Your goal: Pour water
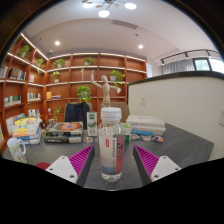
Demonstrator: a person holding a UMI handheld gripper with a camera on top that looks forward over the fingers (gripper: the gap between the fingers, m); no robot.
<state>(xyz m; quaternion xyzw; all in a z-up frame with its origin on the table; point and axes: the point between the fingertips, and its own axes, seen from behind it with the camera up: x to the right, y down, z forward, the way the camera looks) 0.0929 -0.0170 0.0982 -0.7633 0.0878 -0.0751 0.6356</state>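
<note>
A clear plastic water bottle [112, 140] with a white cap and a red-and-white label stands upright on the grey table [185, 145]. It sits between the fingers of my gripper [113, 152], with a gap showing on each side. The left magenta pad [81, 160] and the right magenta pad [147, 160] flank its lower half without touching it. The gripper is open. The bottle's base rests on the table just ahead of the gripper body.
Beyond the bottle, colourful boxes [62, 130] and a clear lidded container [147, 126] lie on the table. A white cup [15, 149] stands at the left. Wooden shelves [85, 80] with plants line the back wall; a white partition [185, 100] rises at the right.
</note>
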